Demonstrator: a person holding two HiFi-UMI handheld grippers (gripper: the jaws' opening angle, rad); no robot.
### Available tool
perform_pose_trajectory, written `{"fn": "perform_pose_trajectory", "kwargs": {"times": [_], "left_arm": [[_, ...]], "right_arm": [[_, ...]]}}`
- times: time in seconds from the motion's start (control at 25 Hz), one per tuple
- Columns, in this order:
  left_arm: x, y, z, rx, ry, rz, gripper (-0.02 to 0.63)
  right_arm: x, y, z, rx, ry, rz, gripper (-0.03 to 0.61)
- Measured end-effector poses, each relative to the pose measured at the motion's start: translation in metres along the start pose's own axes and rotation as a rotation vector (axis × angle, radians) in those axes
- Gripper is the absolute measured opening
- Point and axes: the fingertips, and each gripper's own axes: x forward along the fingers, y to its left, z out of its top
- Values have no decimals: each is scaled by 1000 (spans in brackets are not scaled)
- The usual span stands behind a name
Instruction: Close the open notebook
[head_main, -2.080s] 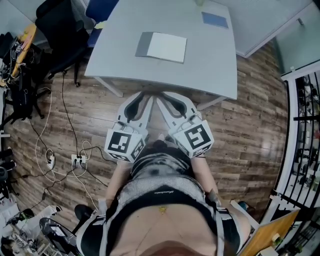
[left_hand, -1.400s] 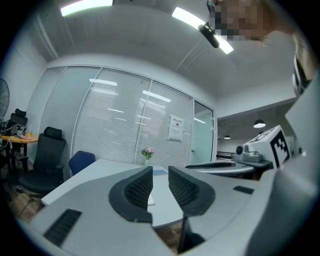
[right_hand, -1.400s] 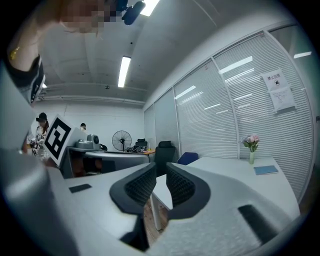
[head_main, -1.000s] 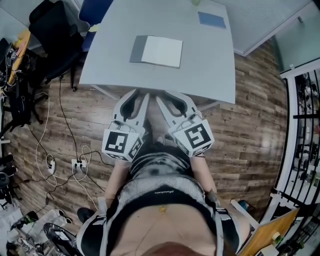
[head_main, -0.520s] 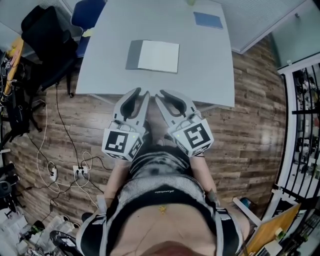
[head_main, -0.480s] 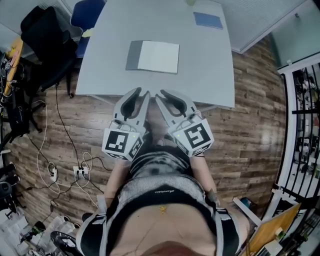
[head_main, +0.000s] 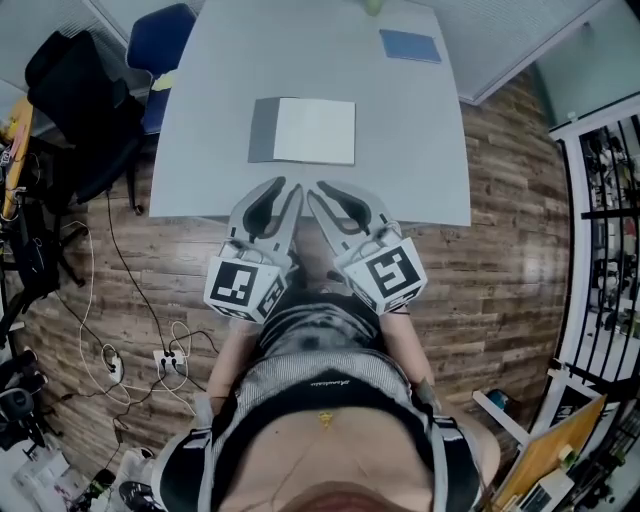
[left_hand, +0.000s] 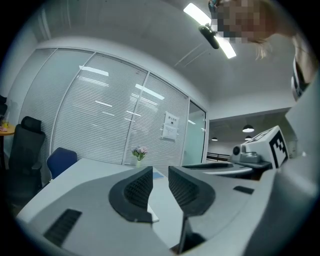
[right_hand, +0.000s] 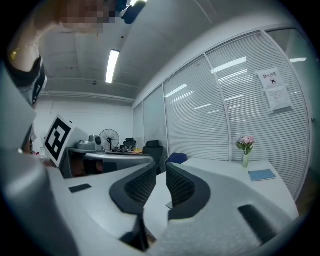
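Head view, looking steeply down on a pale grey desk (head_main: 420, 150) set on a wood-plank floor (head_main: 500, 290). The notebook (head_main: 302, 131) lies flat near the middle of the desk, with a narrow grey panel on its left and a broad white page on its right; nothing rests on it or touches it. A blue pad (head_main: 409, 45) lies near the far right corner, well apart from the notebook, and a small vase of flowers (left_hand: 139, 154) stands at the far edge. The left gripper (head_main: 285, 188) and the right gripper (head_main: 318, 190) are held side by side in front of the person's torso. Each carries its marker cube, and their tips reach just over the near edge of the desk, short of the notebook and clear of it. In the left gripper view, the two dark ribbed fingers (left_hand: 140, 187) stand a little apart and released, with only the desk top showing through the gap. In the right gripper view, the fingers (right_hand: 182, 190) are likewise parted by a narrow gap and grasp nothing. A blue chair (head_main: 160, 40) and a black chair (head_main: 75, 110) stand off the desk's left side, and cables (head_main: 120, 330) trail across the floor at lower left.
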Motion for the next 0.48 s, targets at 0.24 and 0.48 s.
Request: {"fn": "perform_pose_trajectory", "kwargs": {"times": [0.24, 0.48], "left_arm": [[19, 25, 0, -3, 18, -51, 71], [40, 48, 5, -1, 22, -100, 72]], "right_arm": [[29, -11, 3, 4, 9, -37, 61], [54, -29, 5, 7, 9, -91, 61]]}}
